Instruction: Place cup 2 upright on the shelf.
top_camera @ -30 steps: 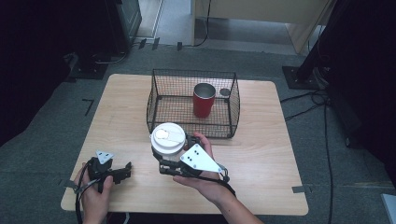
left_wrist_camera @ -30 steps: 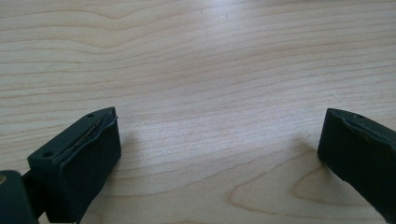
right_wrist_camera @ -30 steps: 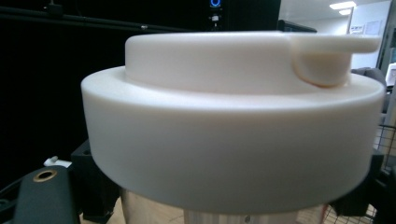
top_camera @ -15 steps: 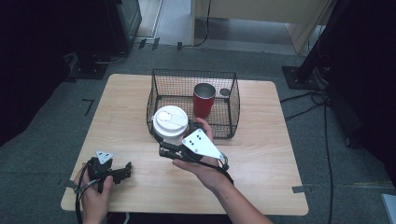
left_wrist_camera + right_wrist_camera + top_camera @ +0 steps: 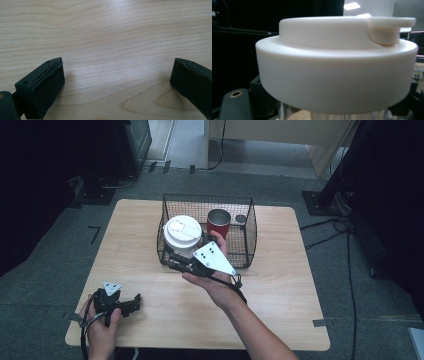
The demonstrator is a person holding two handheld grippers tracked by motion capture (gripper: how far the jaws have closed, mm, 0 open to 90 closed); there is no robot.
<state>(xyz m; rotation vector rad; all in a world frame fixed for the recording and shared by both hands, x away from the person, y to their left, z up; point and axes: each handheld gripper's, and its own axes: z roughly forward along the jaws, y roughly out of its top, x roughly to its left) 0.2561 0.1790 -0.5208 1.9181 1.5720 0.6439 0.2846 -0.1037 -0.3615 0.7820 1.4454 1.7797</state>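
Observation:
A clear cup with a broad white lid (image 5: 182, 231) hangs over the front left part of the black wire basket (image 5: 250, 227), upright. My right gripper (image 5: 175, 257) is shut on the cup's body just under the lid, a grey plate on its top. In the right gripper view the white lid (image 5: 337, 62) looms close, with the dark jaws at either side below it. My left gripper (image 5: 133, 303) lies on the wooden table (image 5: 280, 285) near the front left corner. Its jaws stand wide open over bare wood (image 5: 112, 50), with nothing between them.
Inside the basket stand a red cup (image 5: 218, 222) and a small grey round thing (image 5: 241, 219) at the back right. Cables and dark stands lie on the floor around the table. Bare wood stretches to the right of the basket and along the front.
The right hand has carried the lidded cup up and away from the table's front, toward the basket and over its front left part. The left gripper has kept still.

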